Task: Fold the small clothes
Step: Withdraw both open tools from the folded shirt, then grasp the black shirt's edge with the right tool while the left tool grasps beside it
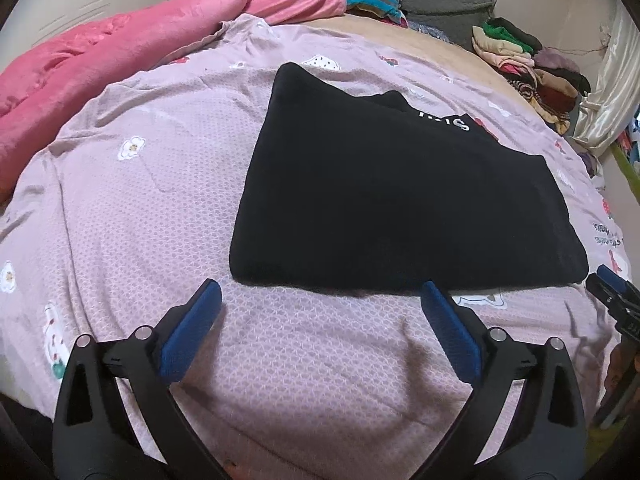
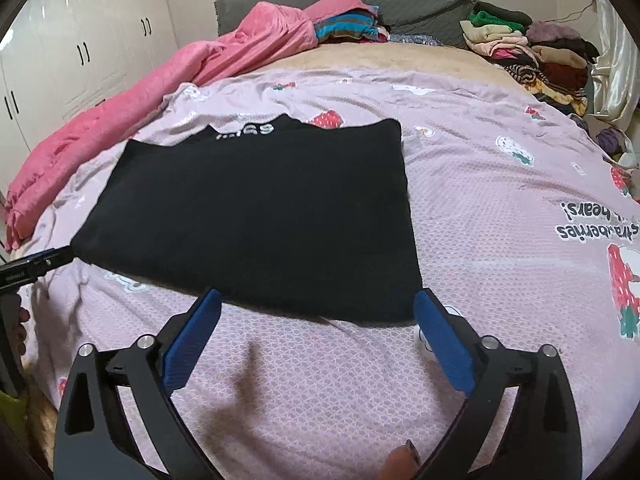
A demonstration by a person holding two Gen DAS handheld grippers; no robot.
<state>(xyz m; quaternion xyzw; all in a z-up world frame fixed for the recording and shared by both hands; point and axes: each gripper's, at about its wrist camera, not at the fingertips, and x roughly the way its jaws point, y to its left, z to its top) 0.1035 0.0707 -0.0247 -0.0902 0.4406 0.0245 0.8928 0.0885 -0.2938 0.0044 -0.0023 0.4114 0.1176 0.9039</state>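
Left wrist view has my left gripper (image 1: 320,292) spread wide with nothing between its blue pads (image 1: 192,332), hanging just short of the near edge of the black garment (image 1: 400,200). That garment lies flat on the pink bedsheet (image 1: 160,200), directly ahead of the tool and running off toward its right, already doubled into a rough rectangle with white lettering (image 1: 444,119) peeking out along the far fold. From the right wrist, my right gripper (image 2: 320,300) is equally wide and empty, and the same garment (image 2: 260,208) sits ahead of it and reaches toward its left, its near right corner just beside the right-hand pad (image 2: 444,344). At the outer margin of each view I can see a sliver of the opposite tool, so the two grippers flank the near hem. I judge the cloth to be soft, light and limp knit: it will sag and drag rather than hold shape, and the stacked layers could slide apart if I pinch only the top one. For another fold I would take the two near corners, biting through every layer, and carry them evenly toward the far edge. How many layers lie there is hard to say, since the black fabric swallows all detail. A pink blanket (image 1: 100,52) and a pile of clothes (image 2: 532,56) sit far beyond, out of the way.
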